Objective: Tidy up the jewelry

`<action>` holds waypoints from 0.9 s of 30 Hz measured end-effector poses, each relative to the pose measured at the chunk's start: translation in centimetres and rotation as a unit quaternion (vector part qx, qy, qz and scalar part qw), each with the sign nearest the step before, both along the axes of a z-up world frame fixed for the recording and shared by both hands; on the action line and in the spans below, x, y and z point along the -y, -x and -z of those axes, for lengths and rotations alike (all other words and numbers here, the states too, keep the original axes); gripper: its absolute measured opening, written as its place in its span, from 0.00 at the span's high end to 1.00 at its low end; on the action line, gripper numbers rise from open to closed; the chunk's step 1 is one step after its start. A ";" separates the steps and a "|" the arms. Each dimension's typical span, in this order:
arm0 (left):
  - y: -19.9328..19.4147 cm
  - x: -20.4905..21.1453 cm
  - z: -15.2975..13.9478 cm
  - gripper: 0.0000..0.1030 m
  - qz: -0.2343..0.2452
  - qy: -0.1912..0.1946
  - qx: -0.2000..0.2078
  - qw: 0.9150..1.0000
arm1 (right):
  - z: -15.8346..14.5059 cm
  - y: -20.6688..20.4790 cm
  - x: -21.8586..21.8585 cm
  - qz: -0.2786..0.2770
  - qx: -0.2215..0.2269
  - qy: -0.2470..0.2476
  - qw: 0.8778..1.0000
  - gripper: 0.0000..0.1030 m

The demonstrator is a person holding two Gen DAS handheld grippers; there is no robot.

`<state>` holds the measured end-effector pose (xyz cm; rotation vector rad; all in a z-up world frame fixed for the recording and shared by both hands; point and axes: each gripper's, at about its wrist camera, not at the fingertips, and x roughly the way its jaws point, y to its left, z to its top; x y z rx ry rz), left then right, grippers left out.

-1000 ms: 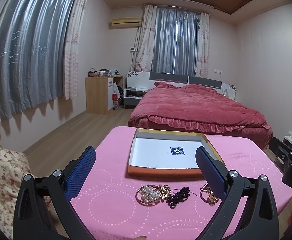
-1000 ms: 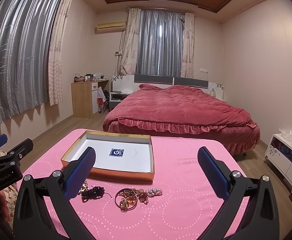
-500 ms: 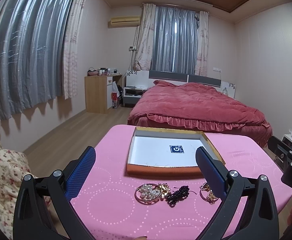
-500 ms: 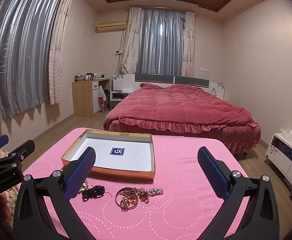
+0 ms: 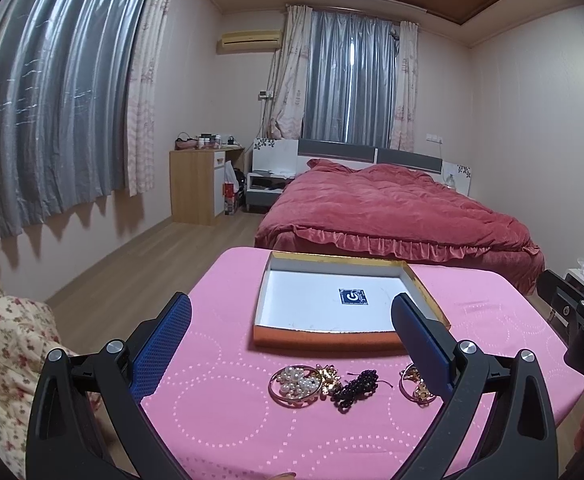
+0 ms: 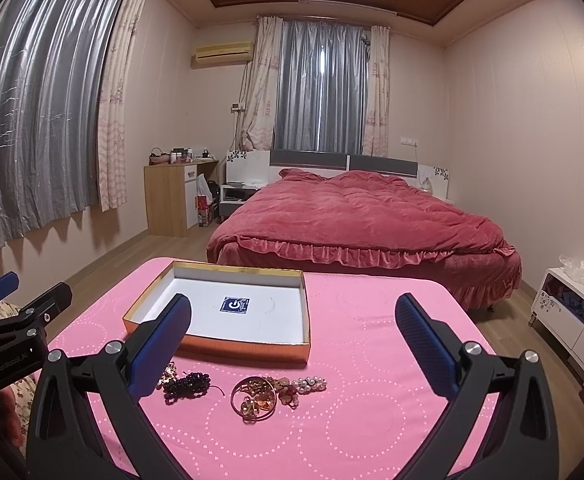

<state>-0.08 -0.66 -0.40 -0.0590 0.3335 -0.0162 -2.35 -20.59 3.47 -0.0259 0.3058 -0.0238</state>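
Note:
A shallow orange box with a white floor (image 5: 292,312) (image 6: 268,320) lies open on the pink table (image 5: 220,420) (image 6: 372,400). In front of it lie a gold bangle with pearls (image 5: 294,382), a dark bead bracelet (image 5: 354,388) (image 6: 186,385), and a gold hoop piece (image 5: 414,388) (image 6: 254,396) with small pearls (image 6: 312,383) beside it. My left gripper (image 5: 290,320) is open and empty, above the jewelry. My right gripper (image 6: 292,320) is open and empty, also above the jewelry.
A bed with a red quilt (image 6: 364,220) stands beyond the table. A wooden desk (image 5: 200,184) is at the far left wall. A white low cabinet (image 6: 572,312) is at the right. Floral fabric (image 5: 0,344) lies at the table's left.
Both grippers have lifted slightly and stayed open. The box and jewelry have not moved.

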 end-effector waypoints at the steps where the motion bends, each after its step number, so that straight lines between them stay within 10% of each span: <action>1: 0.0 0.0 0.0 0.06 0.001 0.001 -0.001 1.000 | 0.0 0.0 0.0 0.000 -0.001 0.002 1.000 1.00; 27: -0.8 -0.1 1.8 0.06 -0.010 0.003 -0.028 1.000 | 1.9 -1.5 0.2 0.004 -0.025 0.000 1.000 1.00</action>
